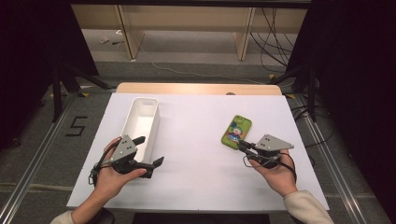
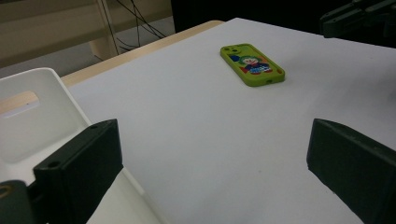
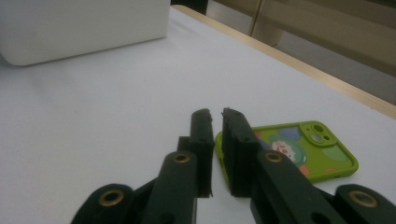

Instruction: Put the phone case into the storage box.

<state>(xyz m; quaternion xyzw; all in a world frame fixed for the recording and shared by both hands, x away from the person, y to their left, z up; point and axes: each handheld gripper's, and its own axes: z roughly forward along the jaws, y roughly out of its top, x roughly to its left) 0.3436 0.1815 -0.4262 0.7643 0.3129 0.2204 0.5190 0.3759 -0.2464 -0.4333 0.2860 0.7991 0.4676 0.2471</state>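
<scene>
A white-covered worktop (image 1: 196, 154) carried two things: a long white bin (image 1: 141, 122) toward the person's left, and a green phone (image 1: 236, 131) lying flat and face down toward the right, its case printed with a cartoon figure. The left hand-held gripper (image 1: 150, 151) sat at the near end of the bin, gripped in the person's left hand (image 1: 109, 173), and its jaws stood wide apart, one above the bin's near end and the other out over the bare worktop beside it. In the left gripper view the bin's wall, with a slot handle cut into it, rose at the left behind one black jaw, while the phone (image 2: 252, 64) lay well beyond on the white surface with nothing between the jaws. The right hand-held gripper (image 1: 242, 145) was held in the right hand (image 1: 275, 173) just at the near end of the phone, pointing toward the left. Its jaws were drawn almost together, leaving only a thin slit. In the right gripper view their tips sat just beside the phone (image 3: 303, 151), at its near edge; whether they touched it could not be told, and they gripped nothing. The bin's white side (image 3: 84, 28) showed far off in that view.
</scene>
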